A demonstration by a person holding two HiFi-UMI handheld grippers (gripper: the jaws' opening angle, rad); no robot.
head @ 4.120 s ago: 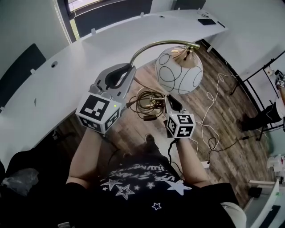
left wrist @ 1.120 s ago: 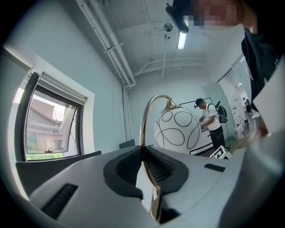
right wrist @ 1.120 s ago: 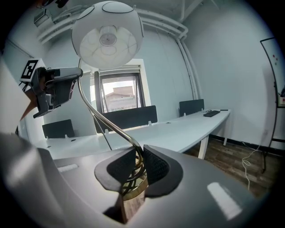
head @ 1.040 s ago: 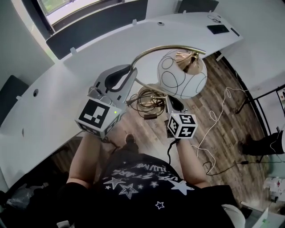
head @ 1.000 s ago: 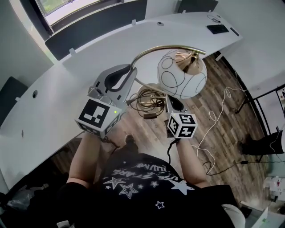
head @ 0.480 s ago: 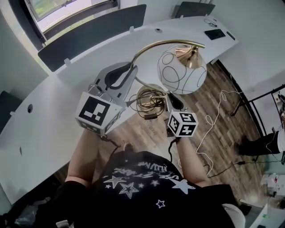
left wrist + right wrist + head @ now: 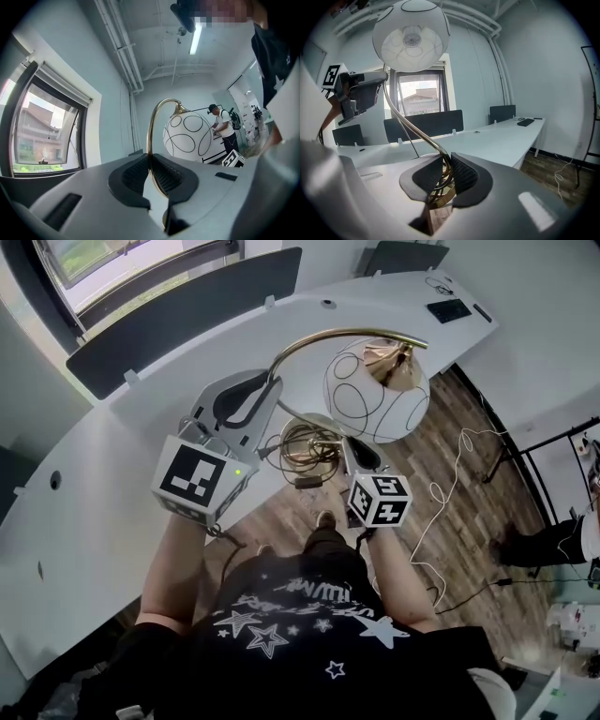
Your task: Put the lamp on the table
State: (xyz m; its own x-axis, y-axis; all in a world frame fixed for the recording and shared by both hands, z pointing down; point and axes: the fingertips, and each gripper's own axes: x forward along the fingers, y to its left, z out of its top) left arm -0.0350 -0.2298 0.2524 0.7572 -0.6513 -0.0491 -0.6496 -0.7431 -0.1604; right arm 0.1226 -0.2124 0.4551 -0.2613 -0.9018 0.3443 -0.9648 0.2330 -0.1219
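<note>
The lamp has a white globe shade (image 7: 375,395) with black circle lines, a curved brass neck (image 7: 319,341) and a brass base (image 7: 305,442) wrapped with coiled cord. I hold it in the air at the edge of the white curved table (image 7: 122,427). My left gripper (image 7: 267,390) is shut on the brass neck (image 7: 151,140), below the globe (image 7: 190,138). My right gripper (image 7: 354,448) is shut on the lower stem (image 7: 440,161) just above the base. In the right gripper view the globe (image 7: 411,35) hangs overhead and the left gripper (image 7: 361,96) shows at left.
Dark divider panels (image 7: 178,301) run along the table's far side. A dark keyboard (image 7: 448,309) lies at the table's far right end. Loose cables (image 7: 450,474) trail over the wooden floor. A person (image 7: 225,129) stands in the background.
The lamp and both grippers have been carried from over the wooden floor toward the table edge. Both grips stay the same.
</note>
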